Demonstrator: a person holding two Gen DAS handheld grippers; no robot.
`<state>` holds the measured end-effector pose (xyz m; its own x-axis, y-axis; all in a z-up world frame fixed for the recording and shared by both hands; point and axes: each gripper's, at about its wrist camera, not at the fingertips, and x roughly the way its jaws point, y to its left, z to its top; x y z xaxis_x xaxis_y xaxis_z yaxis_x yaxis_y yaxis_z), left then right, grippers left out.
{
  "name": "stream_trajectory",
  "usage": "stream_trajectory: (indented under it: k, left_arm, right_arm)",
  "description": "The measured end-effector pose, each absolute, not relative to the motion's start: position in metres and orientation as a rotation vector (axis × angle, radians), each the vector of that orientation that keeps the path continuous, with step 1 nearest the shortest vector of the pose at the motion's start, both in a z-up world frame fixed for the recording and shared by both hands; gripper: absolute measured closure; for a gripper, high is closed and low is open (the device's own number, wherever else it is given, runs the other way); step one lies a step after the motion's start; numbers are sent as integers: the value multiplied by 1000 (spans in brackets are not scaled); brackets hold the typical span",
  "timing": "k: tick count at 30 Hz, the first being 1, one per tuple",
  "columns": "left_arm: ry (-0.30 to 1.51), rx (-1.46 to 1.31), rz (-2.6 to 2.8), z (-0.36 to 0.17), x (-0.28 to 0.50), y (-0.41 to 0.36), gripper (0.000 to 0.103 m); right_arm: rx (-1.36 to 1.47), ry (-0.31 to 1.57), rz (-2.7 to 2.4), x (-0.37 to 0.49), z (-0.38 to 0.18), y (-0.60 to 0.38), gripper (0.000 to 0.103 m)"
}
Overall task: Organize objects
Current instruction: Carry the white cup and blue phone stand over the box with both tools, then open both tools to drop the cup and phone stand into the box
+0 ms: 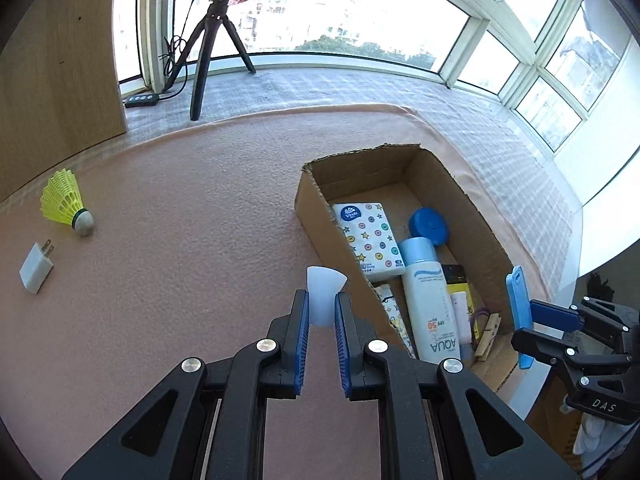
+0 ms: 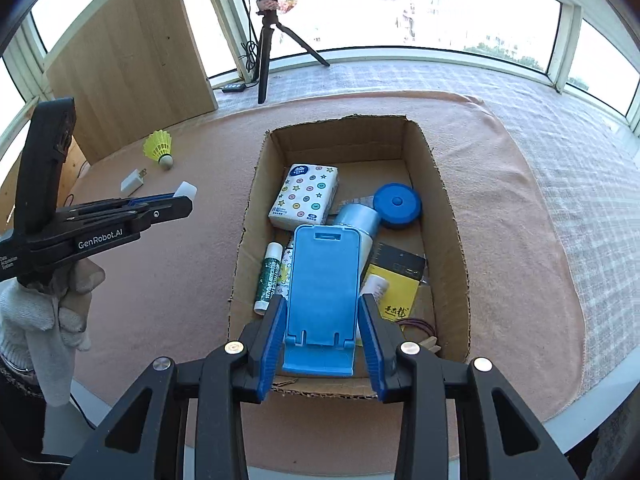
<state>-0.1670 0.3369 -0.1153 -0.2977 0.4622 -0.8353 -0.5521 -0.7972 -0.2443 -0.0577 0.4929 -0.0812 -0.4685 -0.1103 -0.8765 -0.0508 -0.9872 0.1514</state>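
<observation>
My left gripper (image 1: 322, 308) is shut on a small white plastic piece (image 1: 323, 292), held above the pink mat left of the cardboard box (image 1: 310, 196); it also shows in the right wrist view (image 2: 182, 200). My right gripper (image 2: 323, 320) is shut on a blue phone stand (image 2: 323, 280), held over the near end of the box (image 2: 256, 184); the stand also shows in the left wrist view (image 1: 517, 312). In the box lie a tissue pack (image 2: 304, 196), a white lotion bottle (image 1: 427, 300), a blue round case (image 2: 397, 205), a yellow-black box (image 2: 398, 280) and a lip balm (image 2: 268, 278).
A yellow shuttlecock (image 1: 66, 202) and a white charger plug (image 1: 37, 267) lie on the pink mat (image 1: 192, 208) at the far left. A black tripod (image 1: 208, 40) stands by the window. A wooden panel (image 1: 52, 64) stands at the back left.
</observation>
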Motion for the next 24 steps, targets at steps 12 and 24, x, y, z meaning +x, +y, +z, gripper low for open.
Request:
stream_trajectory:
  k: [12,24]
  left_arm:
    - [208,-1307,2018,-122,-153,415,89]
    - [245,-1273,2026,-118,-179,468,88]
  right_arm:
    - [1613,-318,-2677,-52,-89,525,70]
    - [1618,-332,-2663,-52,-94,527,70]
